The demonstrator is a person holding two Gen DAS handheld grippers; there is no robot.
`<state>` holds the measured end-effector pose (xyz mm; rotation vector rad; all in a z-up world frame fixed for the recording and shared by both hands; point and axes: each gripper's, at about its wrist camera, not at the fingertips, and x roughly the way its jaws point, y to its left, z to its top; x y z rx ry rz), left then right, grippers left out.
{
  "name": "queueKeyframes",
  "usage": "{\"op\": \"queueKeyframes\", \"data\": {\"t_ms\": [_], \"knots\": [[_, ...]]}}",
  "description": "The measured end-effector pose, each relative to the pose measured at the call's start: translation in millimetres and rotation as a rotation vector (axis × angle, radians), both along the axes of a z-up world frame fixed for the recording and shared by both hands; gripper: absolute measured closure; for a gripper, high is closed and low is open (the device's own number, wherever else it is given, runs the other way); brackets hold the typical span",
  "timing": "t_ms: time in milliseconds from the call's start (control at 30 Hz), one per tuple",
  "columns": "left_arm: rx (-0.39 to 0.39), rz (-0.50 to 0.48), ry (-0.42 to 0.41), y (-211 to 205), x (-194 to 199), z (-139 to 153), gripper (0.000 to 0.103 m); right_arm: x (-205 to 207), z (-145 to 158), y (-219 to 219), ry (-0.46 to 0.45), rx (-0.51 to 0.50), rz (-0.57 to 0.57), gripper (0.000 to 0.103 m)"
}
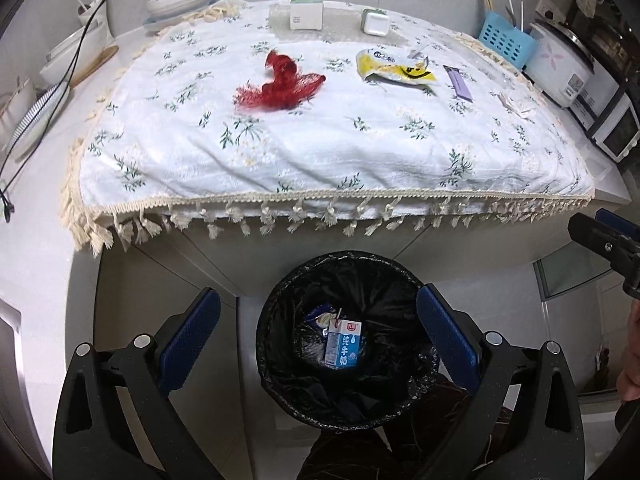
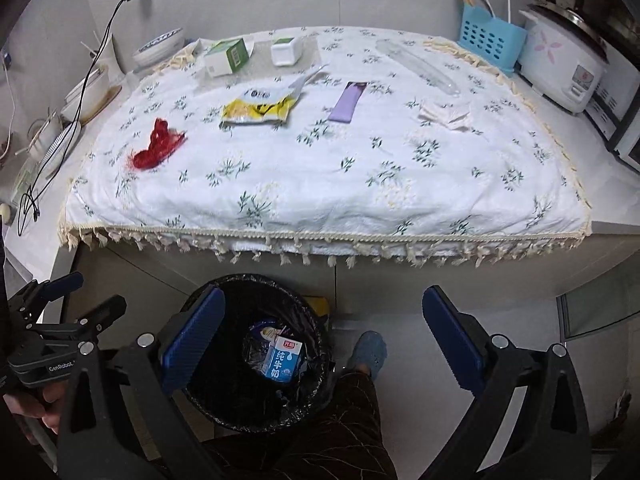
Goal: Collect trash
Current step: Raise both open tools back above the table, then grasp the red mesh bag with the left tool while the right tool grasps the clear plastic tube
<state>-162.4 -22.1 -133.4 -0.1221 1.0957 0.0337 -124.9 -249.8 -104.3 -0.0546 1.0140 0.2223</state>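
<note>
A black-lined trash bin (image 1: pixel 276 304) (image 2: pixel 320 332) stands on the floor below the table edge, with a blue milk carton (image 1: pixel 343 345) (image 2: pixel 283 360) and a wrapper inside. My left gripper (image 1: pixel 318 336) hangs open above the bin with nothing between its blue pads. My right gripper (image 2: pixel 324 344) is open wide and empty, to the right of the bin's middle. On the floral cloth lie a red mesh net (image 1: pixel 280 84) (image 2: pixel 158 145), a yellow wrapper (image 1: pixel 394 66) (image 2: pixel 260 106), a purple wrapper (image 1: pixel 459 84) (image 2: pixel 348 102) and a crumpled tissue (image 2: pixel 444 114).
At the table's back stand a green-white carton (image 2: pixel 226 56), a small white box (image 2: pixel 286 51), a blue basket (image 2: pixel 490 38) and a rice cooker (image 2: pixel 560 64). Bowls and a cable (image 2: pixel 92 68) crowd the left counter. A person's leg and slipper (image 2: pixel 370 350) are beside the bin.
</note>
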Motion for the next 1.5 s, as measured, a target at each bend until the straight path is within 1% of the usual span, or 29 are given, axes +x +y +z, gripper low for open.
{"op": "queueKeyframes", "data": {"t_ms": [267,467,600,667,867,1067,1200,1267,1400,1500], "knots": [[0.013,-0.007,-0.033,1,12,29,0.007,8,25,-12,-0.049,0.021,-0.008,0.008],[0.015,-0.004,-0.056,1,28,47,0.007,20,35,-21,-0.062,0.027,-0.019,0.008],[0.018,0.003,-0.056,0,43,52,0.007,34,41,-27,-0.066,0.029,-0.022,0.008],[0.007,0.011,-0.050,2,50,54,0.007,41,45,-28,-0.063,0.030,-0.021,0.008],[0.007,0.059,-0.051,16,79,63,0.007,72,54,-32,-0.071,0.024,0.002,0.008],[0.010,0.115,-0.014,33,112,50,0.007,112,41,-39,-0.029,0.008,0.006,0.011],[0.019,0.140,0.020,42,136,33,0.008,140,31,-44,-0.004,-0.009,0.014,0.011],[0.016,0.153,0.054,47,149,21,0.011,158,26,-47,0.005,-0.023,0.018,0.013],[0.007,0.172,0.093,50,168,4,0.013,206,19,-56,0.031,-0.037,0.018,0.016],[0.002,0.184,0.112,53,181,-4,0.017,250,16,-62,0.044,-0.046,0.019,0.019]]}}
